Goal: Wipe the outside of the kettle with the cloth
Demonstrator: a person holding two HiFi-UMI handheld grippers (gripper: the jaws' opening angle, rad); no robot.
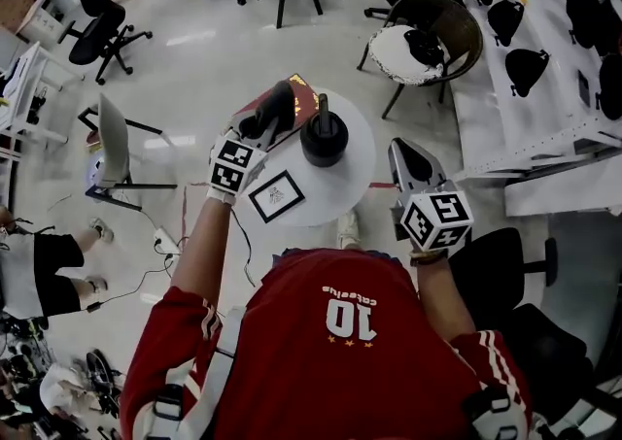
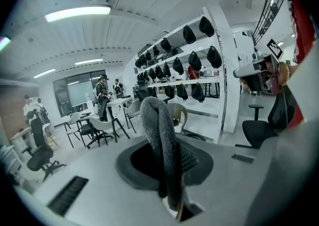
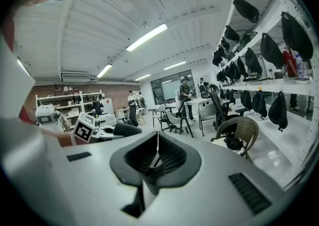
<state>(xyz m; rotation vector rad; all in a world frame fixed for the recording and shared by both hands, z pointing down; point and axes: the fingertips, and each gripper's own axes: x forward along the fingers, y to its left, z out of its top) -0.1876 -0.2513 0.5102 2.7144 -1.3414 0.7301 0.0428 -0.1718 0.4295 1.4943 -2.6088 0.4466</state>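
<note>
The round white surface (image 1: 358, 174) is standing in front of the person, and the left arm and gripper are covering part of its left side. A flat red thing (image 1: 296, 98) is lying at the far left of the surface. The left gripper is hiding most of it, so I cannot tell whether it is a book or a box.

The black kettle (image 1: 324, 140) is standing upright at the far middle of the surface, with its handle pointing up. It is so dark that its spout is hard to make out.

The left gripper (image 1: 277, 103) is hovering just left of the kettle, above the red thing. Its jaws are pressing on a grey cloth (image 2: 158, 140), which is looping up out of them. Whether the cloth is touching the kettle, I cannot tell.

The right gripper (image 1: 406, 158) is hanging to the right of the surface, apart from the kettle. Its jaws are lying together with nothing between them.

A small framed card (image 1: 277, 195) is lying at the near left of the surface.
</note>
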